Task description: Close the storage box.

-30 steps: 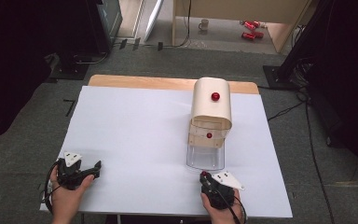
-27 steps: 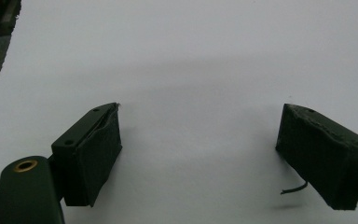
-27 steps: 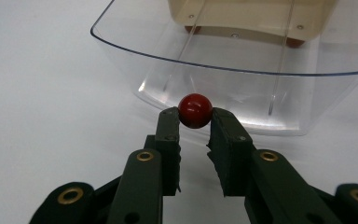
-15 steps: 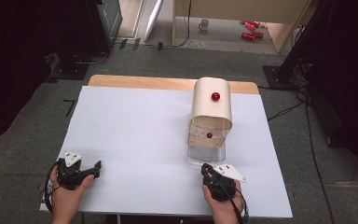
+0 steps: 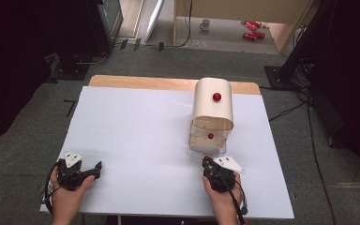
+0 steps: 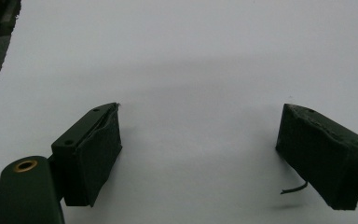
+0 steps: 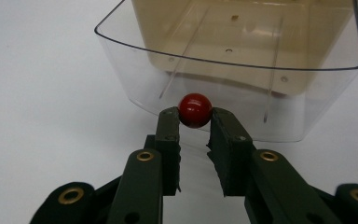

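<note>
Pulled slightly back toward the person, the right claw point(image 7: 194, 122) grips the red knob point(image 7: 195, 110) of a clear drawer point(image 7: 242, 84), drawing it from the cream cabinet point(image 5: 212, 105); the left claw point(image 6: 198, 156) rests spread on the table point(image 5: 136, 136).

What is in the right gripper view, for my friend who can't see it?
A black claw pinches a red knob on the front of a clear drawer. The drawer is pulled out of a beige box on a white table.
</note>
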`<state>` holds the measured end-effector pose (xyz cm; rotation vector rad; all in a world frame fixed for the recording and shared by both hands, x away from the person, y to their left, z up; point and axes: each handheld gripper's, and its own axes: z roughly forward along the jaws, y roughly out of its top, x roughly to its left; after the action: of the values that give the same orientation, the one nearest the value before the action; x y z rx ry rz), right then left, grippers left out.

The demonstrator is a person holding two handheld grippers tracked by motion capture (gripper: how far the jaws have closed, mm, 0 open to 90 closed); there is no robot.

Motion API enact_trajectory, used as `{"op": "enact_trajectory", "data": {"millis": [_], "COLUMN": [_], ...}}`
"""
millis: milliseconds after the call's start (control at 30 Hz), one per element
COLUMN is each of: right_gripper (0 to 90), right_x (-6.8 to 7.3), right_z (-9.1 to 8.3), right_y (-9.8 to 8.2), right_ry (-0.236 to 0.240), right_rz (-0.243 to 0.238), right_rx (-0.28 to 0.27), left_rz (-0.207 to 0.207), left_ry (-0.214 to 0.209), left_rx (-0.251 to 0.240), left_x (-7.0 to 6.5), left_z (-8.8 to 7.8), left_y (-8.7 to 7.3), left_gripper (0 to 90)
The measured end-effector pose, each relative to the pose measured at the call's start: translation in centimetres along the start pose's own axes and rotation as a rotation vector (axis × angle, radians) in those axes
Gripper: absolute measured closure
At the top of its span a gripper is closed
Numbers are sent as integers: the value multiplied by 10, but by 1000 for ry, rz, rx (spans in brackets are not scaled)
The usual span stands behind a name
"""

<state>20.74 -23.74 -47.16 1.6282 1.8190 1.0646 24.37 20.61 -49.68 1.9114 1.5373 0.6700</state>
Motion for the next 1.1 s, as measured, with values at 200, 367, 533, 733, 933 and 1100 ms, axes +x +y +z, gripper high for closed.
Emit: {"op": "enact_trajectory", "data": {"millis": [200,367,533,733,933,1100], "right_gripper": [742,742,741,741,739,739], "right_x": [-2,-3,-5,-6,-8,-8], "right_z": [7,11,15,19,22,25], "right_y": [5,9,13,16,18,20], "right_ry": [-6,-11,-16,-18,-22,-27], "right_rz": [-5,-10,-14,-16,-13,-8], "right_rx": [2,3,3,4,1,-5], "left_rz": [0,0,0,0,0,0], "left_ry": [0,0,0,0,0,0], "left_rx": [0,1,1,1,0,0], "left_x": [0,0,0,0,0,0], "left_z": [0,0,0,0,0,0], "left_y": [0,0,0,0,0,0], "left_gripper": [140,140,140,140,140,140]}}
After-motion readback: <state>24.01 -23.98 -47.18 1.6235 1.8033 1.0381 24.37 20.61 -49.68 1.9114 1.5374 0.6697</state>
